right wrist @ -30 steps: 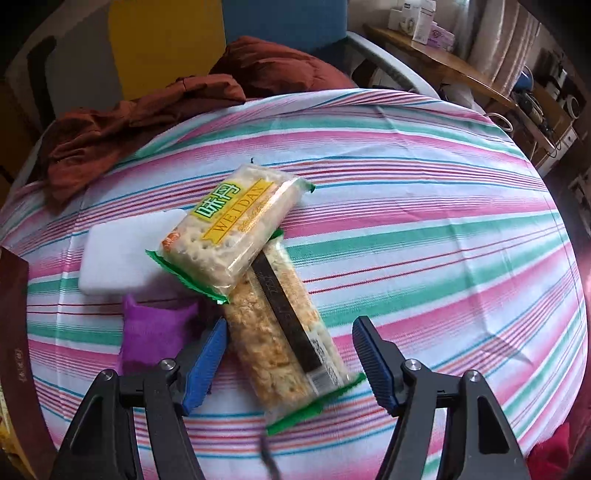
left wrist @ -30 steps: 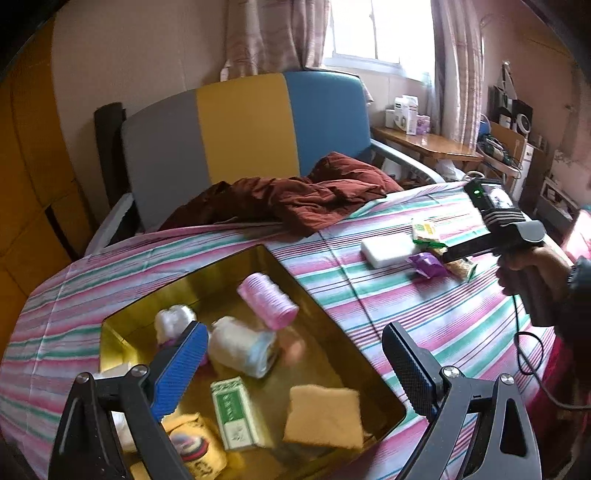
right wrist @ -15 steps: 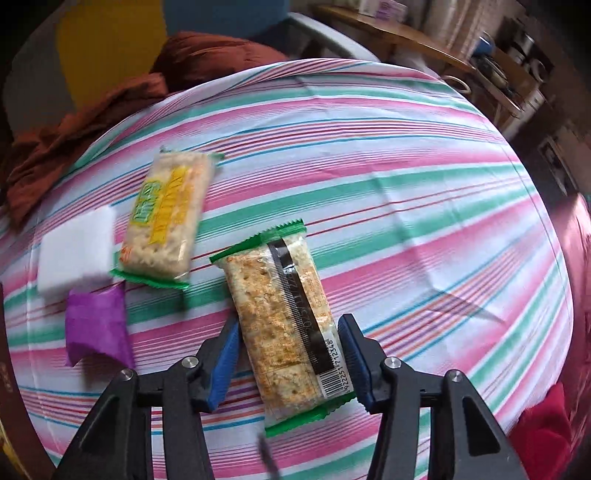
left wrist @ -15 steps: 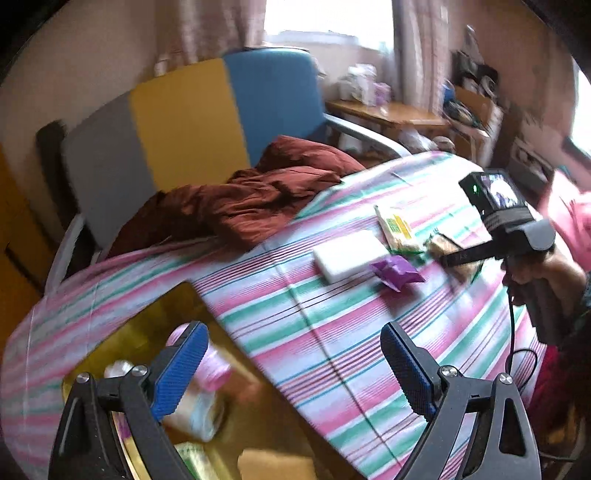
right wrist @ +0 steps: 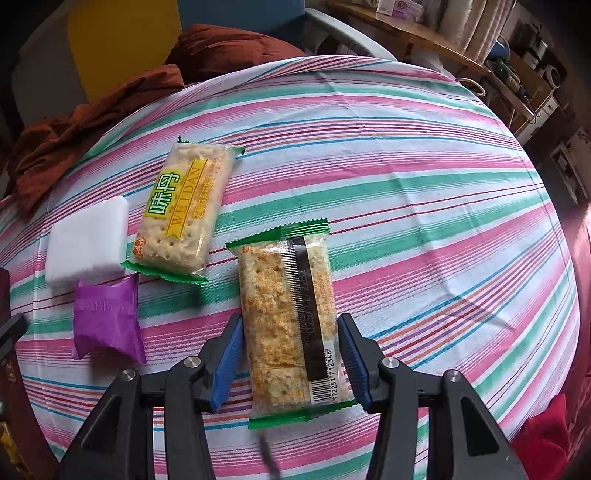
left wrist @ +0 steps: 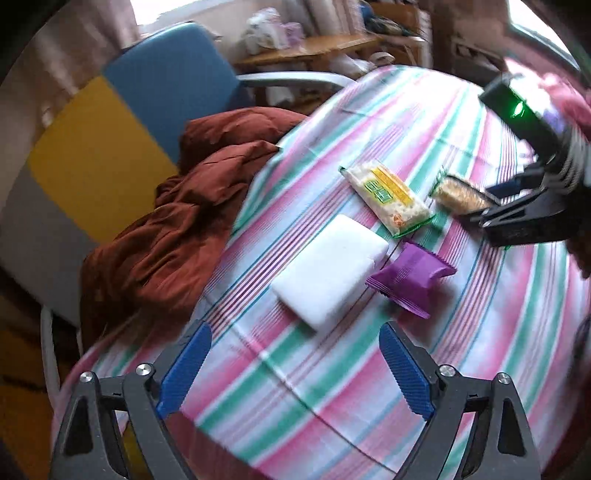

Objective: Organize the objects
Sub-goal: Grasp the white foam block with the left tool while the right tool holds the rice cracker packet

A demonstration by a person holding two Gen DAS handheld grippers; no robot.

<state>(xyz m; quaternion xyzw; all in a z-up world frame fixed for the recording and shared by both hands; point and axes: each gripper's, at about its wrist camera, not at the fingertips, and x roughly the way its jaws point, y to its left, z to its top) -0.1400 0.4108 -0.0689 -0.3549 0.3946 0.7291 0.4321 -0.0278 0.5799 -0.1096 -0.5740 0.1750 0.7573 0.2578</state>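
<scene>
My right gripper (right wrist: 290,360) is shut on a cracker pack with a black stripe (right wrist: 291,325) and holds it just above the striped tablecloth (right wrist: 424,229). A yellow-labelled cracker pack (right wrist: 183,210), a white block (right wrist: 86,240) and a purple packet (right wrist: 107,319) lie to its left. My left gripper (left wrist: 295,369) is open and empty, hovering near the white block (left wrist: 330,266) and purple packet (left wrist: 412,275). The right gripper (left wrist: 491,205) and its held pack (left wrist: 460,195) show at the right of the left wrist view, beside the yellow-labelled pack (left wrist: 388,199).
A rust-brown cloth (left wrist: 184,210) lies heaped at the table's far edge against a grey, yellow and blue chair (left wrist: 110,136). A wooden side table (right wrist: 424,33) with clutter stands behind. The table edge drops off on the right (right wrist: 565,332).
My left gripper swung right, from over the gold tray to the loose items. My right gripper closed on the striped cracker pack and drew it away from the yellow-labelled pack.
</scene>
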